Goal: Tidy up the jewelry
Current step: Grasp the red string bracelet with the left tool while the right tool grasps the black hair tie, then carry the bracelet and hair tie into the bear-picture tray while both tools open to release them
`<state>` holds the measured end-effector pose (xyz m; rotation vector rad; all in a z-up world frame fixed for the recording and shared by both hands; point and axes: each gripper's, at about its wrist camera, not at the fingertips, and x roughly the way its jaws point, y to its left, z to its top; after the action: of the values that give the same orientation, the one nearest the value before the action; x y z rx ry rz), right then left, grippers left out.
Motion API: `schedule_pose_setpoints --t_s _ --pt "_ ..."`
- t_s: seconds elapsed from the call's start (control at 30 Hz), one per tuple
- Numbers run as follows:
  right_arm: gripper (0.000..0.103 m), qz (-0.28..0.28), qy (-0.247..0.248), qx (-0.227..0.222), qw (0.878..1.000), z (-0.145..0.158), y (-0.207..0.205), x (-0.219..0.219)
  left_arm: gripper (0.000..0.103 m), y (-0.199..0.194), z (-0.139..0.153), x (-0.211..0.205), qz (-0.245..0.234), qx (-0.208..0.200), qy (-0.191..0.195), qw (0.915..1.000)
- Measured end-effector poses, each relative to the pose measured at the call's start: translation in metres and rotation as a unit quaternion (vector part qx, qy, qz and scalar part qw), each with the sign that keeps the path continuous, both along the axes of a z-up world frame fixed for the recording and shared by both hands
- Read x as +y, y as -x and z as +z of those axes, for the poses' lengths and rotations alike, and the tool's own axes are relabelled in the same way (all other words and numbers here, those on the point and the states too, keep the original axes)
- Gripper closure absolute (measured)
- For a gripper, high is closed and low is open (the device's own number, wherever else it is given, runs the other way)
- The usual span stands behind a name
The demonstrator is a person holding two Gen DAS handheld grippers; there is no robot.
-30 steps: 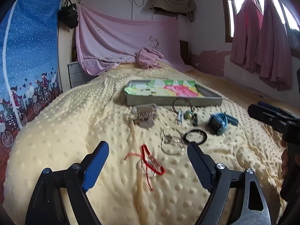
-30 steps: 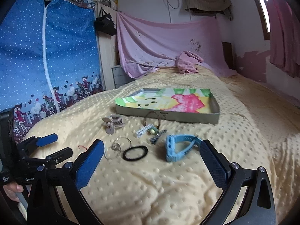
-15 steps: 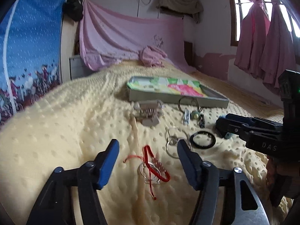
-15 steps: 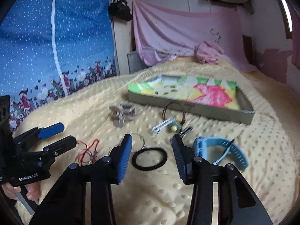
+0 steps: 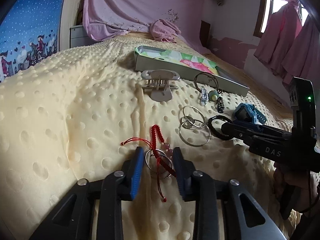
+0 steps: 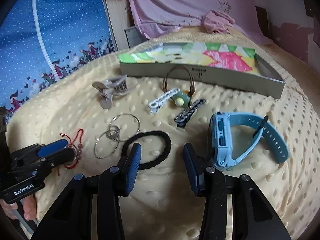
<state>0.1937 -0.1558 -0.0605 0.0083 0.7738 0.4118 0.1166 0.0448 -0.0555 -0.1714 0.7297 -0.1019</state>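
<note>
Jewelry lies on a yellow dotted blanket. My left gripper [image 5: 158, 161] is low over a red cord bracelet with pink beads [image 5: 158, 140] and a silver ring [image 5: 158, 163]; its jaws are partly closed around them with a gap on each side. My right gripper [image 6: 162, 156] is open, its left finger at the edge of a black hair tie [image 6: 148, 150]. A blue watch [image 6: 240, 138] lies just right of it. Silver hoops [image 6: 118, 134] lie between the two grippers. A shallow box with a colourful bottom [image 6: 200, 74] stands behind.
A grey claw clip [image 5: 159, 84], a brown ring bracelet [image 6: 179, 79], a white clip [image 6: 163, 100], a green bead piece [image 6: 180, 100] and a dark braided clip [image 6: 189, 113] lie before the box. Pink cloth [image 5: 163, 30] lies at the bed's far end.
Both grippers dropped toward the blanket. The left jaws narrowed around the red bracelet and ring. The right gripper moved forward to the black hair tie, and its jaws closed partway, then widened a little.
</note>
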Motion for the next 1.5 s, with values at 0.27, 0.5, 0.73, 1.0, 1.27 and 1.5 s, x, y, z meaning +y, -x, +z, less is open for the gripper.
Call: schedule_pose_setpoints --t_s 0.27,0.5,0.73,1.0,1.27,1.5 --pt "0.082 0.011 -0.02 0.009 1.0 -0.001 0.0 -0.004 0.095 0.001 0.001 0.002 0.0 -0.001 0.009 1.0" --pt "0.098 0.022 -0.034 0.007 0.999 -0.001 0.003 -0.003 0.097 0.006 0.007 0.003 -0.004 -0.024 0.014 0.9996" --pt "0.098 0.031 -0.043 -0.018 0.998 0.006 0.011 -0.003 0.098 0.012 0.013 0.012 -0.007 -0.056 0.053 0.997" --pt "0.098 0.037 -0.044 -0.027 0.998 0.009 0.014 -0.002 0.098 0.015 0.015 0.019 -0.011 -0.067 0.094 0.9933" --pt "0.098 0.045 -0.047 -0.033 0.997 0.011 0.016 -0.001 0.098 0.009 0.009 0.021 -0.024 -0.047 0.112 0.9923" --pt "0.098 0.042 -0.045 -0.03 0.998 0.008 0.015 0.0 0.098 -0.002 -0.003 0.022 -0.008 -0.003 0.105 0.9944"
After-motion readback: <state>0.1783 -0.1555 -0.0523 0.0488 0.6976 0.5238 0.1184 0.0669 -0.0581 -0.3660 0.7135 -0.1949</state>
